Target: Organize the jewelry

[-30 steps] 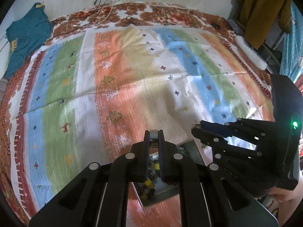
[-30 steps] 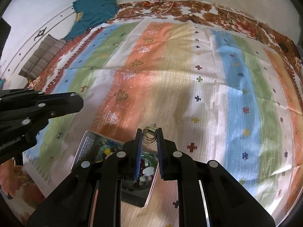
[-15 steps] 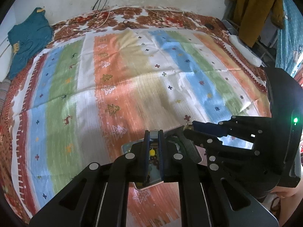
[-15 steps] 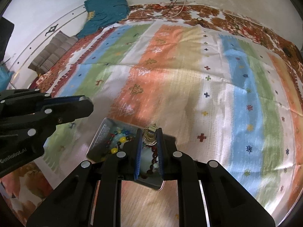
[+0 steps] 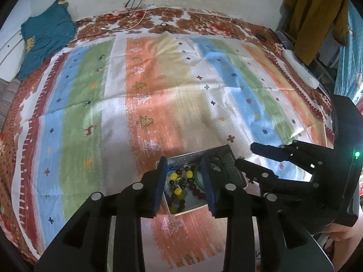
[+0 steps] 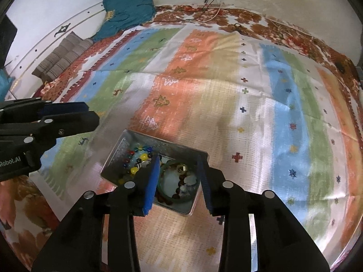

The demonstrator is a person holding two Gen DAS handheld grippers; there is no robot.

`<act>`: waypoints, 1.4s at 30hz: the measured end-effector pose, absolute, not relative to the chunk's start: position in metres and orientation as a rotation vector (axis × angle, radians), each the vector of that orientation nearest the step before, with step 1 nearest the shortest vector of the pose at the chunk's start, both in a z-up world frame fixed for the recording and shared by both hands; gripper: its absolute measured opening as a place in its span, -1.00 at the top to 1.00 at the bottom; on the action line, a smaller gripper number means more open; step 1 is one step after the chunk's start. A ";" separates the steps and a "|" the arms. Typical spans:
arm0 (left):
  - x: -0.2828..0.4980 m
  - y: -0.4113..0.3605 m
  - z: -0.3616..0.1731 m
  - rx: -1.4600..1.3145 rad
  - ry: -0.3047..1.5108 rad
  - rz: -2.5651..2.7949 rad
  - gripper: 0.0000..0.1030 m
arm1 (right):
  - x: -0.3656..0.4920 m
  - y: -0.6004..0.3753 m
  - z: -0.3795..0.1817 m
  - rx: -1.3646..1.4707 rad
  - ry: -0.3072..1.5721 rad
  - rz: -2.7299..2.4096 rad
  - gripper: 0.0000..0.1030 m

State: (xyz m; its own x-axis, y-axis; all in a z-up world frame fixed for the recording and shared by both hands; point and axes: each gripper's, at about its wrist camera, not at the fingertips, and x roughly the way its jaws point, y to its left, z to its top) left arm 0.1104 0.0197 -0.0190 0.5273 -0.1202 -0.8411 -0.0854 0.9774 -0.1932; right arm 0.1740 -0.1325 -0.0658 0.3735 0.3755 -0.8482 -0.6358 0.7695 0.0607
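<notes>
- Both grippers hang over one metal tray with their fingers spread wide and nothing between them.
- Seen from its own camera, the left gripper fills the lower middle of the frame; its blue-padded fingers frame the tray's left part.
- Between those fingers lies a heap of beads, dark brown ones mixed with yellow and a few blue, on the tray floor.
- By the inner face of that gripper's right finger, a green bangle shows as a curved edge, partly hidden.
- From its own camera, the right gripper sits at lower centre, open about as wide, straddling the tray's right part.
- Directly between its fingers lies the green bangle, flat in the tray, with dark beads inside its ring and a small cluster of gold rings at its far edge.
- Left of the bangle in that view are the coloured beads, in the tray's other part.
- Each gripper appears in the other's camera: right gripper at middle right, left gripper at middle left.
- Beneath everything, the metal tray rests on a striped cloth of orange, blue, green and white bands.
- At the upper left of the right camera's frame, a teal garment lies at the cloth's far edge.
</notes>
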 end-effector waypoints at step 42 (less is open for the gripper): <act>0.007 -0.009 -0.006 -0.138 0.855 -0.021 -0.89 | 0.082 -0.186 -0.028 -0.271 0.790 0.680 -0.83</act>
State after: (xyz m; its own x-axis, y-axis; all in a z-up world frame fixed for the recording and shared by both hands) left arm 0.0065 -0.0092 -0.0057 0.6562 -0.0740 -0.7509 -0.0368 0.9909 -0.1298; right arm 0.0823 -0.1864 -0.0278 0.5070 0.4591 -0.7295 -0.6532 0.7569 0.0224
